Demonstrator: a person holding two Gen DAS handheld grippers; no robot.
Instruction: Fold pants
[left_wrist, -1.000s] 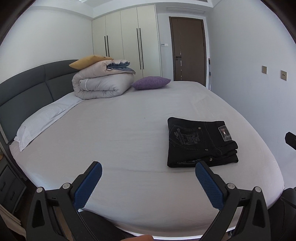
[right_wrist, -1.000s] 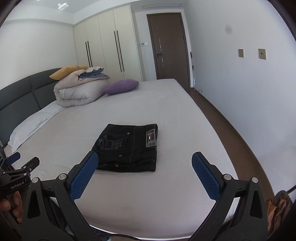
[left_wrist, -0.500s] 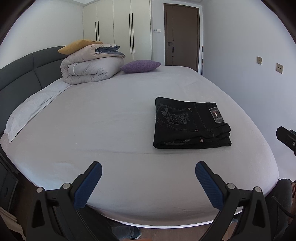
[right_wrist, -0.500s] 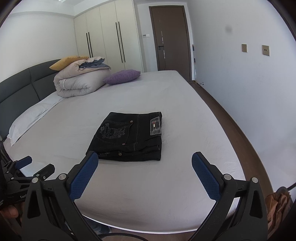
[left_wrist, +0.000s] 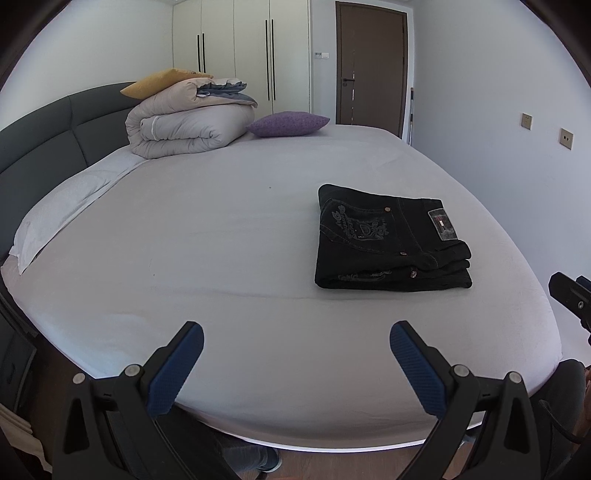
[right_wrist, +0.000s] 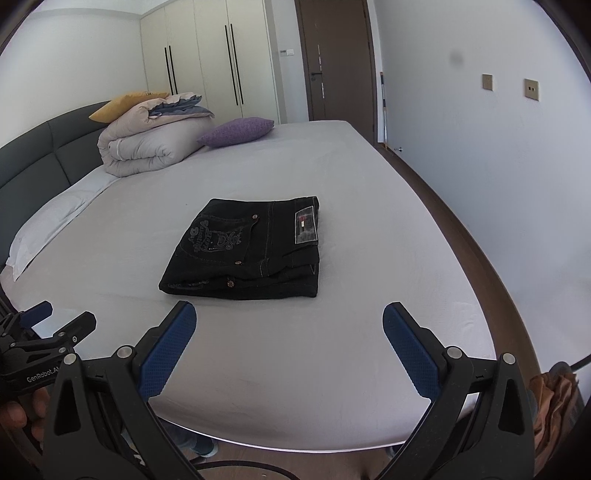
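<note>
Bedroom, grey-sheeted bed (left_wrist: 221, 229) fills both views, wardrobe and door behind. Left tongs (left_wrist: 295, 354) spread wide, nothing held, hanging over the near bed edge; right tongs (right_wrist: 288, 339) same, wide apart and bare, just short of the pants (right_wrist: 243, 251). Pants lie towards the near right corner of the bed, well clear of both tongs: black denim, stiff, folded into a thick squarish stack, embroidered pocket and brand patch up, rivets showing. Fold looks finished, tongs likely clear for that reason. Rolled duvet (left_wrist: 184, 125), soft and puffy, plus purple cushion (left_wrist: 288, 123) by the headboard
</note>
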